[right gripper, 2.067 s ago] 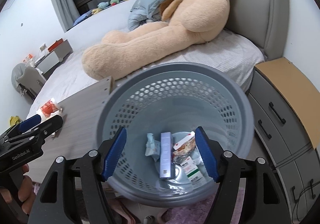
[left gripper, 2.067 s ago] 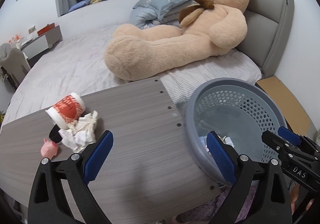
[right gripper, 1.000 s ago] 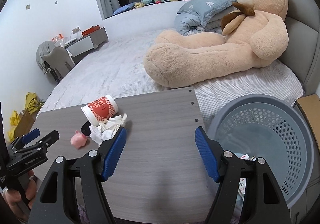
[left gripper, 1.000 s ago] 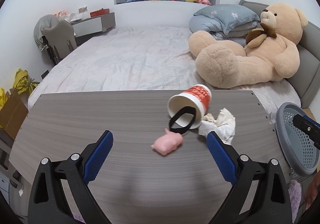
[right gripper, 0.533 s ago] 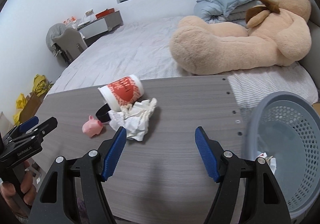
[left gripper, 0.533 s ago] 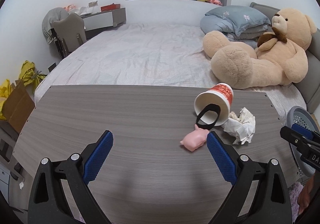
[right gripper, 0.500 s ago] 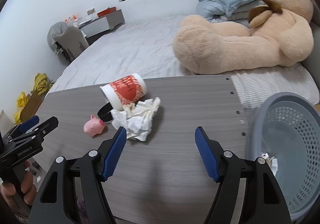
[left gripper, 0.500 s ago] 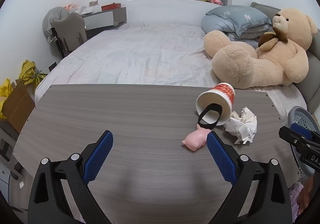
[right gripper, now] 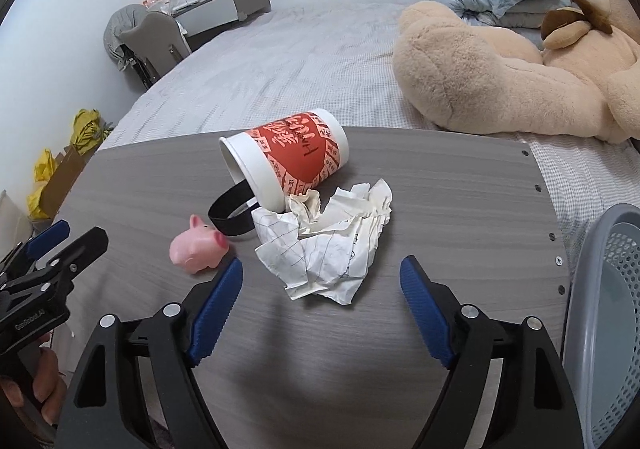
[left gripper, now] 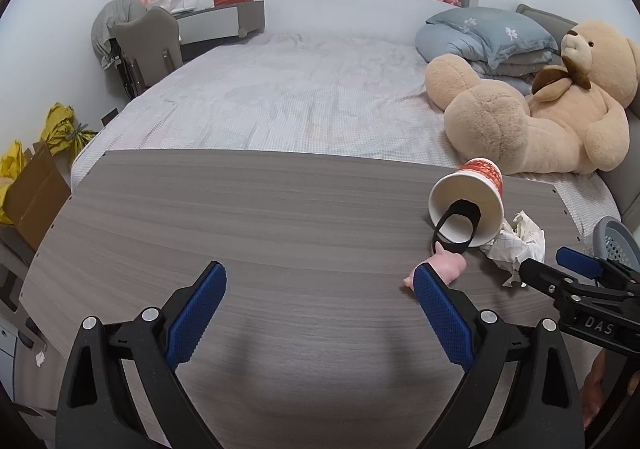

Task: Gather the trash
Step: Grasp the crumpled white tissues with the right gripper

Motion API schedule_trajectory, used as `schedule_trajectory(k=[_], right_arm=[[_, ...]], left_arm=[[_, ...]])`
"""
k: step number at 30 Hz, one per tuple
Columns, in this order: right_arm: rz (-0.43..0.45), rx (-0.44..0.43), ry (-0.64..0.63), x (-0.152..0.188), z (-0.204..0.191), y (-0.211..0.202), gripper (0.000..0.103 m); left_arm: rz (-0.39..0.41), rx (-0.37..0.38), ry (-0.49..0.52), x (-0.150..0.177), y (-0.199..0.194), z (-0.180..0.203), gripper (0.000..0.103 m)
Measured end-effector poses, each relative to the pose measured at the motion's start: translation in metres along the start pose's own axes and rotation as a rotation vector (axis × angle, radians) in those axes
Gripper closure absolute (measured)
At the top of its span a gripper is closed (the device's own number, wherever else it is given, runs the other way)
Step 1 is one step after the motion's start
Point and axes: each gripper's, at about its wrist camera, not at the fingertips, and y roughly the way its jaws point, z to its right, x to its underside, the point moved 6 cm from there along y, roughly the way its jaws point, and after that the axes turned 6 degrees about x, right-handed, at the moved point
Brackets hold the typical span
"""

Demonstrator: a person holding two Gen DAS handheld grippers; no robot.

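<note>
A red and white paper cup [right gripper: 292, 159] lies on its side on the grey wooden table [right gripper: 460, 209], mouth to the left, with a black band [right gripper: 230, 215] at its rim. A crumpled white paper [right gripper: 332, 245] lies just in front of it, right before my open, empty right gripper [right gripper: 320, 295]. The grey perforated trash basket [right gripper: 612, 321] stands off the table's right end. In the left wrist view the cup [left gripper: 470, 205] and paper [left gripper: 516, 245] lie to the right of my open, empty left gripper [left gripper: 320, 305], which hovers over bare table.
A small pink pig toy [right gripper: 198, 247] lies left of the paper, close to my right gripper's left finger. A bed with a large teddy bear [right gripper: 500, 77] lies beyond the table. Yellow bags [left gripper: 24, 157] and a cardboard box sit on the floor at left.
Both grippers have swung left, away from the basket. My right gripper has come closer to the crumpled paper, which now sits between its open fingers' line. The left gripper drifted further left.
</note>
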Motion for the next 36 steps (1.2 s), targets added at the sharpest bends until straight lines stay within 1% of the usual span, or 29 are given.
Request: schedule_trajectory(k=[2,13,20,21,22,25,31,36], right_arm=[[-0.008,0.006,0.002,-0.001,-0.002,0.006,0.023],[-0.036,0.013,-0.004,-0.011,-0.008,0.034,0.023],[-0.021,0.019,-0.008,-0.012,-0.009,0.037,0.024],[-0.017,0.022,-0.012,-0.012,-0.009,0.037,0.025],[-0.015,0.024,-0.012,-0.013,-0.009,0.037,0.031],[-0.016,0.018,-0.017,-0.012,-0.01,0.036,0.04],[-0.006,0.008,-0.007,-0.01,-0.006,0.029,0.044],[0.011,0.015,0.002,-0.007,-0.001,0.015,0.044]], left_arm=[[-0.004,0.005,-0.005,0.001,0.003,-0.003,0.01],[-0.021,0.026,-0.022,0.003,0.013,-0.008,0.01],[-0.032,0.035,-0.02,0.005,0.015,-0.007,0.01],[-0.033,0.036,-0.021,0.005,0.015,-0.007,0.01],[-0.034,0.038,-0.02,0.005,0.015,-0.006,0.01],[-0.035,0.043,-0.017,0.006,0.013,-0.005,0.01],[-0.041,0.052,-0.008,0.008,0.012,0.001,0.01],[-0.051,0.064,0.002,0.01,0.012,0.01,0.01]])
